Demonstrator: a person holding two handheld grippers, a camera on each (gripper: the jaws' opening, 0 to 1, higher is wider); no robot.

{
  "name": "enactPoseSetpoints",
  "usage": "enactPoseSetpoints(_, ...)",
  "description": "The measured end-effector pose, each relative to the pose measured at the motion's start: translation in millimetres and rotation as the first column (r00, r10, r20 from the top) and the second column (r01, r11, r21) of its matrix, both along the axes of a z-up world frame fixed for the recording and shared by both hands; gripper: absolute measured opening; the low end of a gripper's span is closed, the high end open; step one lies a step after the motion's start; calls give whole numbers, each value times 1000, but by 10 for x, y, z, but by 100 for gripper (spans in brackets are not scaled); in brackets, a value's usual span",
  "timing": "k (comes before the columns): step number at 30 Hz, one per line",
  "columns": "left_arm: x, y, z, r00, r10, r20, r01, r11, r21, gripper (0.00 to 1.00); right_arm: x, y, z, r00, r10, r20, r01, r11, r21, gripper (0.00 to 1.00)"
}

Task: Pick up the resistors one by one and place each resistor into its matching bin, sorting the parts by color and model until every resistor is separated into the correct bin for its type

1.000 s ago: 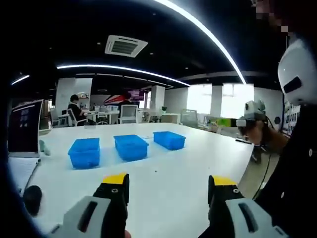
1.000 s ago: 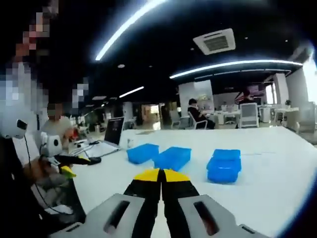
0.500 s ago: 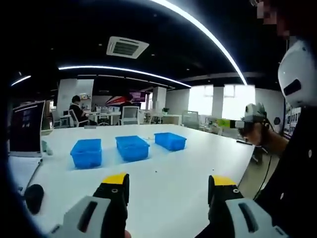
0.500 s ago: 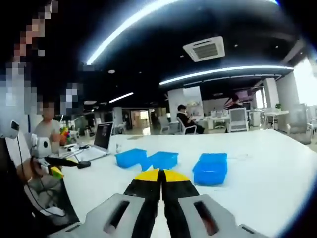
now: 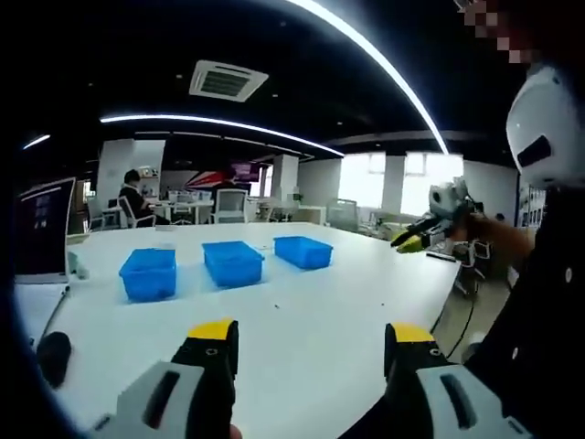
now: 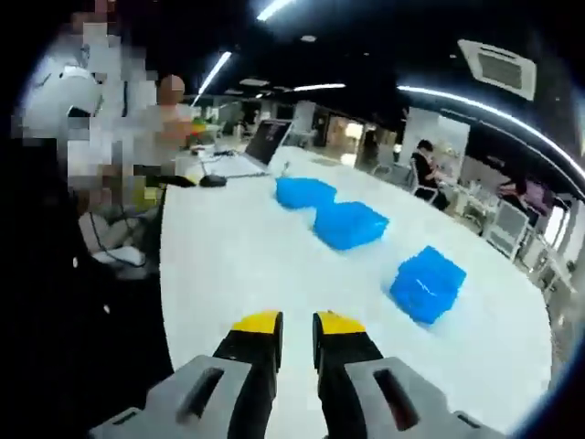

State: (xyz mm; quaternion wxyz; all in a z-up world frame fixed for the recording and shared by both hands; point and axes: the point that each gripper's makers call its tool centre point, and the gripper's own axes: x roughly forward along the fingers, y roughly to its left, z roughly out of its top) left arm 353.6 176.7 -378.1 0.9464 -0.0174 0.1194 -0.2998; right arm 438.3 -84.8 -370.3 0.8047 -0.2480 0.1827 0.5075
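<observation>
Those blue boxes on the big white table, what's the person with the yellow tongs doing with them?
Nothing yet. A person holds a pair of tongs in each hand above a white table, and neither pair carries anything. The left tongs are wide open. The right tongs are slightly apart, with a narrow gap between the tips. Three blue bins sit in a row farther out on the table, not touched by either pair. A laptop stands open at the table's edge.
</observation>
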Motion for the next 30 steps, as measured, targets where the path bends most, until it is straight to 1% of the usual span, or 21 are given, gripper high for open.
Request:
enactPoseSetpoints(2, -11, -4, 4, 1000, -1, 1, 1, 1000, -1, 66, -11, 64, -107, 995, 94, -25, -96, 992, -80, 18)
enactPoseSetpoints(3, -16, -5, 7, 1000, 0, 2, 0, 1000, -2, 66, -28, 90, -173, 988, 151, -32, -154, 980, -128, 19)
enactPoseSetpoints(5, -27, -7, 9, 1000, 2, 3, -2, 1000, -2, 66, -59, 125, -313, 968, 243, -60, -250, 943, -221, 19)
enactPoseSetpoints(6, -33, -10, 8, 1000, 3, 2, -3, 1000, -3, 66, -72, 147, -376, 954, 293, -66, -300, 916, -266, 19)
enactPoseSetpoints(8, -47, -25, 0, 1000, 4, 0, -4, 1000, -4, 66, -115, 165, -511, 919, 379, -105, -391, 855, -340, 19)
enactPoseSetpoints(9, -51, -33, -7, 1000, 4, -2, -4, 1000, -3, 66, -128, 178, -591, 895, 429, -123, -441, 811, -384, 19)
enactPoseSetpoints(10, -55, -38, -12, 1000, 4, -4, -4, 1000, -3, 66, -133, 182, -610, 888, 441, -129, -454, 799, -395, 19)
enactPoseSetpoints(12, -64, -58, -21, 1000, 5, -6, -5, 1000, -5, 66, -189, 179, -751, 840, 509, -189, -534, 711, -458, 19)
enactPoseSetpoints(13, -67, -66, -21, 1000, 5, -6, -5, 1000, -6, 66, -206, 166, -804, 821, 529, -214, -560, 673, -483, 19)
enactPoseSetpoints(14, -72, -75, -21, 1000, 5, -6, -5, 1000, -8, 66, -198, 151, -843, 807, 546, -227, -576, 640, -509, 19)
enactPoseSetpoints(15, -76, -81, -22, 1000, 5, -6, -5, 1000, -8, 66, -202, 128, -882, 792, 556, -252, -592, 599, -539, 19)
enactPoseSetpoints(16, -80, -84, -22, 1000, 5, -6, -5, 1000, -8, 66, -192, 110, -905, 779, 567, -267, -606, 572, -553, 19)
enactPoseSetpoints(17, -85, -90, -24, 1000, 5, -7, -5, 1000, -9, 66, -177, 96, -922, 773, 569, -281, -613, 556, -561, 19)
enactPoseSetpoints(18, -89, -94, -26, 1000, 5, -8, -5, 1000, -9, 66, -172, 105, -933, 768, 571, -289, -620, 549, -561, 19)
enactPoseSetpoints(20, -94, -100, -30, 1000, 4, -10, -4, 1000, -7, 66, -167, 89, -961, 754, 580, -309, -635, 522, -569, 19)
enactPoseSetpoints(22, -97, -100, -31, 1000, 7, -10, -7, 1000, -6, 66, -164, 60, -1001, 734, 594, -330, -651, 477, -590, 18)
enactPoseSetpoints(23, -98, -98, -30, 1000, 8, -10, -8, 1000, -7, 66, -156, 56, -1017, 731, 597, -330, -652, 467, -597, 18)
enactPoseSetpoints(24, -99, -93, -30, 1000, 11, -10, -11, 1000, -8, 66, -165, 28, -1048, 718, 602, -349, -663, 439, -606, 18)
enactPoseSetpoints(26, -101, -83, -34, 1000, 17, -10, -17, 1000, -8, 65, -162, 16, -1095, 707, 609, -359, -670, 413, -617, 18)
enactPoseSetpoints(29, -106, -75, -39, 1000, 22, -10, -22, 1000, -10, 65, -162, 12, -1119, 698, 613, -370, -677, 396, -621, 16)
enactPoseSetpoints(30, -110, -73, -45, 1000, 24, -11, -25, 1000, -10, 65, -164, 11, -1133, 691, 617, -376, -682, 384, -622, 16)
